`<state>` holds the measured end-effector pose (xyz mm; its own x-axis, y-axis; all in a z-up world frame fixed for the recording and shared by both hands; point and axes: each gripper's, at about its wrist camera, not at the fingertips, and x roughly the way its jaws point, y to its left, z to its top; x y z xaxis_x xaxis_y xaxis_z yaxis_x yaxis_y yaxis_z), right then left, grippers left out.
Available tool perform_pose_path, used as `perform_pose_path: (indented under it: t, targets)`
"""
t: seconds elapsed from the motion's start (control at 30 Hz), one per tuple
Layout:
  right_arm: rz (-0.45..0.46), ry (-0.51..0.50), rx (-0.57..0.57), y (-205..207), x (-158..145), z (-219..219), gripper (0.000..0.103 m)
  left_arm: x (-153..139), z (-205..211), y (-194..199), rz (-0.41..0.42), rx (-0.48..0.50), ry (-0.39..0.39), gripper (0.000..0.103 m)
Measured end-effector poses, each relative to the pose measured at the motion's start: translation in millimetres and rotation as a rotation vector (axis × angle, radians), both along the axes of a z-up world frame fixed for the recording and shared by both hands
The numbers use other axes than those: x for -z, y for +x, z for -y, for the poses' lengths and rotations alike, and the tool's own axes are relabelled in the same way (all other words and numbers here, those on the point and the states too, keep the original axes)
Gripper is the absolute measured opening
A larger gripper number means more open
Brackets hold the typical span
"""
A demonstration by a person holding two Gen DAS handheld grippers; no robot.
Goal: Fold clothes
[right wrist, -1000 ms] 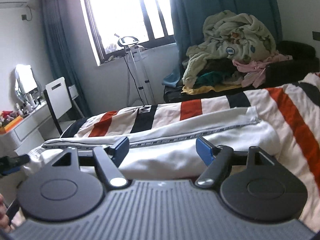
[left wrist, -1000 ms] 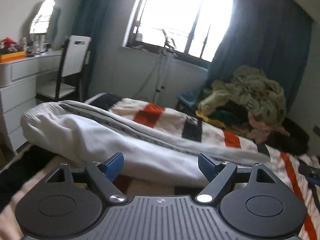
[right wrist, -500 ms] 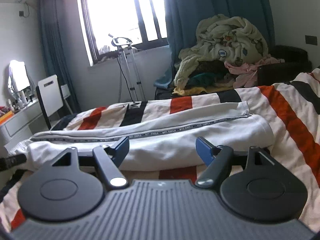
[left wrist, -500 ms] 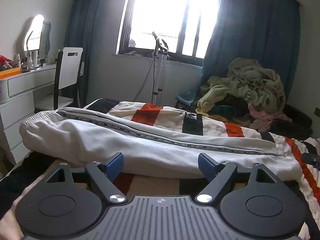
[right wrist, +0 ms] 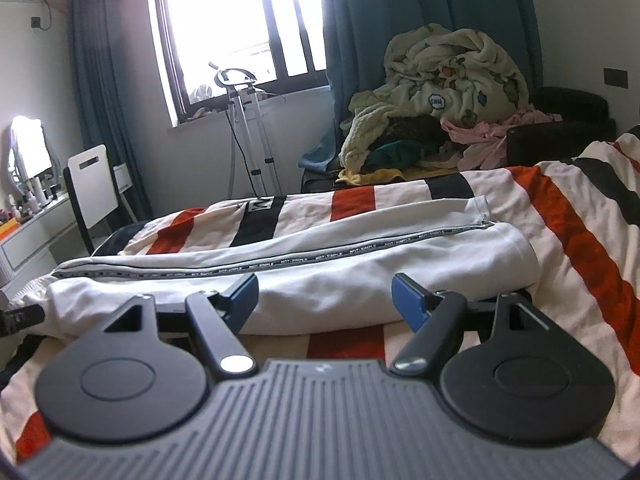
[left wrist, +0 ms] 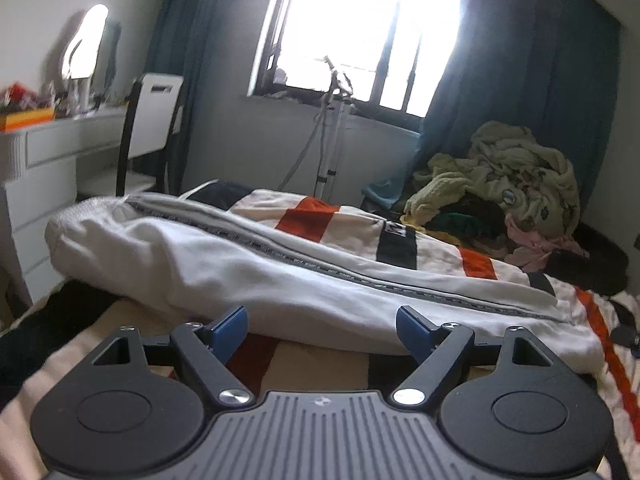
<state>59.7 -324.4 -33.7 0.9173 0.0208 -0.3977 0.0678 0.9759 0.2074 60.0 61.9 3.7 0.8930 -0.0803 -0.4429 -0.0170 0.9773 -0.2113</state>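
Observation:
White track pants with a grey lettered side stripe lie folded lengthwise across the striped bedspread. They also show in the right wrist view. My left gripper is open and empty, just in front of the pants' near edge. My right gripper is open and empty, close to the pants' near edge toward their right end. The waistband end lies at the left.
A pile of unfolded clothes and a cream blanket sits behind the bed. A white dresser and chair stand at the left. A metal stand is under the window.
Both grippers shifted slightly and tilted; the left view swung back toward the dresser side. Both stay open and empty. The pants have not moved.

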Motion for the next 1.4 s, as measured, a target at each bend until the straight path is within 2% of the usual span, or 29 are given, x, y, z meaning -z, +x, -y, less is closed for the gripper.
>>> perform_pose_path:
  t: [0.13,0.2,0.23,0.33,0.4,0.43,0.5,0.6,0.7,0.8,0.9,0.97,1.03,1.1,1.13,1.17,1.27,1.33,1.37,1.4]
  targets:
    - [-0.026,0.019,0.001,4,3,2,0.075,0,-32,15,-0.051,-0.040,-0.077,0.085]
    - [-0.061,0.081,0.006,13,8,9,0.075,4,-56,29,-0.099,-0.091,-0.125,0.086]
    - [-0.086,0.130,0.010,20,12,15,0.075,8,-69,37,-0.127,-0.124,-0.153,0.086]
    - [-0.198,0.358,0.045,51,34,39,0.076,27,-113,64,-0.216,-0.229,-0.246,0.087]
    - [-0.245,0.458,0.061,74,52,51,0.077,44,-141,83,-0.254,-0.302,-0.308,0.087]
    - [-0.262,0.499,0.067,86,61,57,0.077,55,-158,91,-0.263,-0.337,-0.366,0.087]
    - [-0.293,0.596,0.089,107,81,70,0.076,74,-184,101,-0.271,-0.396,-0.473,0.087]
    - [-0.322,0.819,0.182,125,123,96,0.077,96,-214,113,-0.253,-0.479,-0.592,0.086]
    - [-0.296,0.951,0.243,132,150,115,0.076,110,-229,124,-0.203,-0.501,-0.640,0.086]
    - [-0.198,0.943,0.288,141,154,128,0.076,113,-236,135,-0.126,-0.516,-0.652,0.085]
    - [-0.105,0.921,0.350,150,160,143,0.076,116,-244,147,-0.071,-0.554,-0.645,0.074]
    - [-0.051,0.957,0.379,156,171,154,0.075,123,-254,155,-0.055,-0.588,-0.677,0.065]
    - [0.002,0.978,0.404,161,177,161,0.075,125,-260,157,-0.038,-0.604,-0.697,0.062]
    - [0.064,0.989,0.437,166,179,169,0.075,124,-262,156,-0.020,-0.609,-0.709,0.050]
    - [0.085,0.992,0.455,170,180,174,0.075,123,-264,156,-0.011,-0.611,-0.714,0.037]
    - [0.105,0.992,0.475,173,181,179,0.075,122,-265,155,-0.002,-0.614,-0.720,0.031]
    - [0.139,0.954,0.500,183,184,192,0.072,120,-269,154,0.025,-0.620,-0.737,0.022]
    - [0.130,0.916,0.515,189,183,197,0.054,118,-271,153,0.043,-0.625,-0.748,0.019]
    - [0.112,0.901,0.520,191,183,200,0.030,117,-272,152,0.052,-0.627,-0.754,0.017]
    - [0.085,0.892,0.519,192,183,203,0.019,116,-273,152,0.061,-0.629,-0.759,0.017]
